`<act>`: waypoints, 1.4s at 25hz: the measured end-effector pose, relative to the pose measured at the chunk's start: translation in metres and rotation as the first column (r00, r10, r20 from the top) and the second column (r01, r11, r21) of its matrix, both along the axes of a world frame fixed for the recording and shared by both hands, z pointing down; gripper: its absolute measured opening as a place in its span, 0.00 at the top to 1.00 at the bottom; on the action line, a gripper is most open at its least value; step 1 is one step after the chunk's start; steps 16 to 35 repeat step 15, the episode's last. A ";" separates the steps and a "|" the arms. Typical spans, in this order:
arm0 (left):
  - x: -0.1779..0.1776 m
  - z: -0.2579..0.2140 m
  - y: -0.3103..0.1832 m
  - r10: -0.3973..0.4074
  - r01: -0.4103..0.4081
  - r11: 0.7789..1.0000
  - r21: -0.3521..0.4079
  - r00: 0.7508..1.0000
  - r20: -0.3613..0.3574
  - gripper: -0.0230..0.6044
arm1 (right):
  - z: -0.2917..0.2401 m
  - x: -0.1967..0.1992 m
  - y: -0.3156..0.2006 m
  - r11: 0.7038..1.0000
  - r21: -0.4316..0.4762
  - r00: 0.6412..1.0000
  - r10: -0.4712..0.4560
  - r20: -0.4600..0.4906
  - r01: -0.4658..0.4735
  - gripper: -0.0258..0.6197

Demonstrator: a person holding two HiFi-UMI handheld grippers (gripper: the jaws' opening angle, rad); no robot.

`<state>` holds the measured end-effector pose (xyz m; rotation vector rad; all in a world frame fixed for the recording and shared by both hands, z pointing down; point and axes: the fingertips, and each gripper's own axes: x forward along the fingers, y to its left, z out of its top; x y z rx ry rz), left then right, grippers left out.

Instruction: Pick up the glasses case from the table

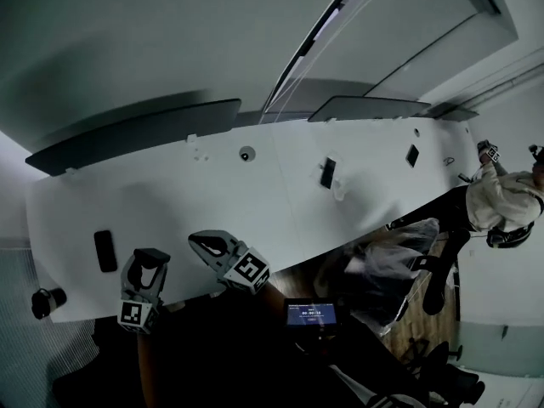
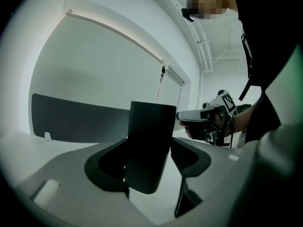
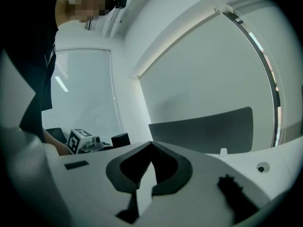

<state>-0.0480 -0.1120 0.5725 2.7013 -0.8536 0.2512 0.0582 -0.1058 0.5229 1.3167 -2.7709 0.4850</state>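
Note:
The glasses case [image 2: 149,136] is a dark, rounded box that stands upright between my left gripper's jaws, and both pads press on its sides. In the head view the left gripper [image 1: 151,259] hovers over the near edge of the white table [image 1: 255,194] with the case [image 1: 154,258] dark between its fingers. My right gripper [image 1: 195,240] is just to its right, shut with nothing in it. In the right gripper view its jaws [image 3: 150,149] meet at the tips. The left gripper view shows the right gripper [image 2: 187,116] beside it.
A flat black item [image 1: 105,251] lies on the table left of my grippers. Farther off are a black phone [image 1: 327,172], a round fitting [image 1: 246,153] and a small dark item [image 1: 412,155]. A black cylinder [image 1: 47,301] sits at the left edge. A person [image 1: 501,198] is seated at the far right.

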 end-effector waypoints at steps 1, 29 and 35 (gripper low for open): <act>-0.002 0.005 0.004 0.002 -0.002 1.000 -0.001 1.000 0.010 0.50 | 0.001 -0.001 0.003 1.000 -0.006 1.000 -0.004 0.000 0.004 0.95; 0.026 0.019 0.019 0.095 -0.095 0.995 -0.009 0.994 0.053 0.50 | 0.004 0.025 0.026 0.999 -0.001 0.999 0.039 -0.011 -0.039 0.95; 0.026 0.019 0.019 0.095 -0.095 0.995 -0.009 0.994 0.053 0.50 | 0.004 0.025 0.026 0.999 -0.001 0.999 0.039 -0.011 -0.039 0.95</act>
